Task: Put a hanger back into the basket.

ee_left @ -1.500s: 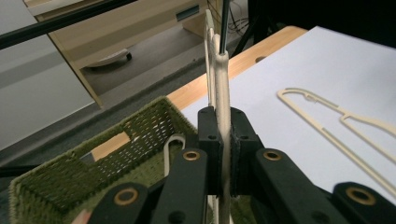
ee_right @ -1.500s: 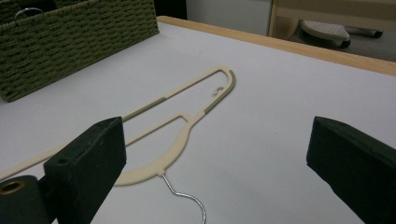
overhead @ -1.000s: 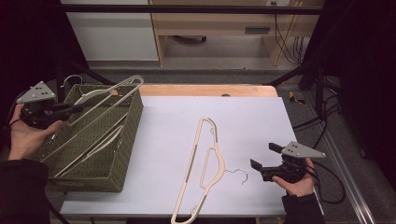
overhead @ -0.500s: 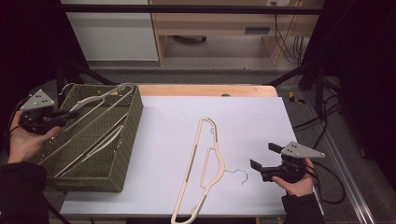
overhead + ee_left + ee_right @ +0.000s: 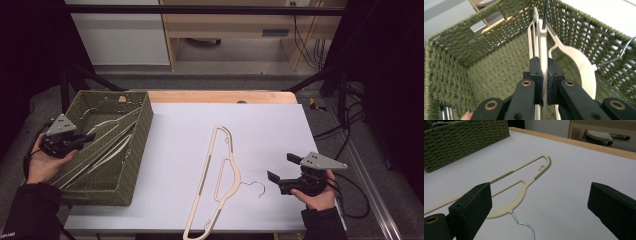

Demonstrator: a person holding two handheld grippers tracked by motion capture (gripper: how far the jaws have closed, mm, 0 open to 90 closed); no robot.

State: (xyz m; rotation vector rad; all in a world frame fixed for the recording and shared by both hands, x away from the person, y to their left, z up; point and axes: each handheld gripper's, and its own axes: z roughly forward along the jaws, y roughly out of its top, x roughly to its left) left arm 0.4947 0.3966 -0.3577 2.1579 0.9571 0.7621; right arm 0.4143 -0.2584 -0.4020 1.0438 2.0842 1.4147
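Observation:
A cream plastic hanger point(image 5: 579, 60) with a wire hook is pinched by its thin bar in my left gripper point(image 5: 543, 70), which is shut on it inside the green woven basket point(image 5: 494, 70). From above, my left gripper point(image 5: 89, 137) sits over the basket's left rim, and the held hanger point(image 5: 111, 123) slants across the inside of the basket point(image 5: 145, 130). A second cream hanger point(image 5: 215, 170) lies flat on the white table. My right gripper point(image 5: 281, 166) stands open just right of that hanger's hook. In the right gripper view the table hanger point(image 5: 521, 195) lies ahead of the open gripper point(image 5: 540, 195).
More cream hanger bars point(image 5: 100, 157) lie in the basket's bottom. The basket point(image 5: 461, 140) stands at the table's left end. A wooden strip point(image 5: 220, 96) runs along the far edge of the white tabletop point(image 5: 270, 125). Cables trail from both grippers.
My left gripper has come down with the hanger, which stood above the basket's rim and now lies lower inside it. The right gripper has stayed put.

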